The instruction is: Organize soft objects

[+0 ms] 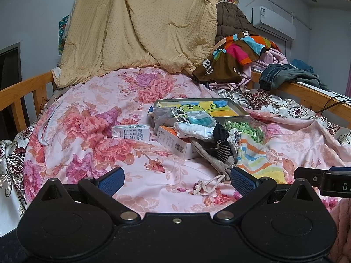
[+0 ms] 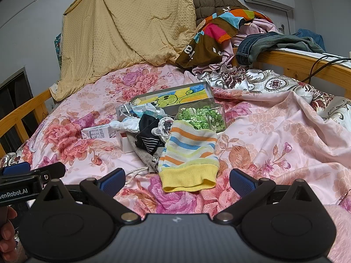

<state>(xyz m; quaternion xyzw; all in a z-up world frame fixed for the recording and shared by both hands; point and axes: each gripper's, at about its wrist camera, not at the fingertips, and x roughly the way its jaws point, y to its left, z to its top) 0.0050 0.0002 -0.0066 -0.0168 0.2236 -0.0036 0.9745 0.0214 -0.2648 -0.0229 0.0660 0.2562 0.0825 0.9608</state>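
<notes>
Right wrist view: right tool [image 2: 177,180] held low over the near edge of the bed [image 2: 274,131], level, pointing toward the headboard end; its blue pads spread wide, nothing between them. Striped sock [image 2: 188,153] lies flat on the floral sheet just ahead, yellow cuff nearest the tool, in line with the gap between the pads but apart from both. Left tool [image 2: 33,171] shows at the left edge of this view, side on, with fingers of a hand [image 2: 6,230] below it.

Left wrist view: left tool [image 1: 177,180] also low and level near the bed's near edge, pads wide apart, empty. A drawstring cord [image 1: 208,185] lies on the sheet between the pads, touching neither that I can tell. It leads up to a grey pouch [image 1: 210,155].

Mid-bed pile: black dotted sock [image 1: 221,144] on the grey pouch, white cloth [image 1: 195,130] beside it over an orange-and-white box [image 1: 175,142]. Clear container of green bits [image 2: 201,116] touches the striped sock's far end. Shallow tray with a drawing [image 2: 175,98] behind. Small carton [image 1: 131,132] left of the pile.
</notes>
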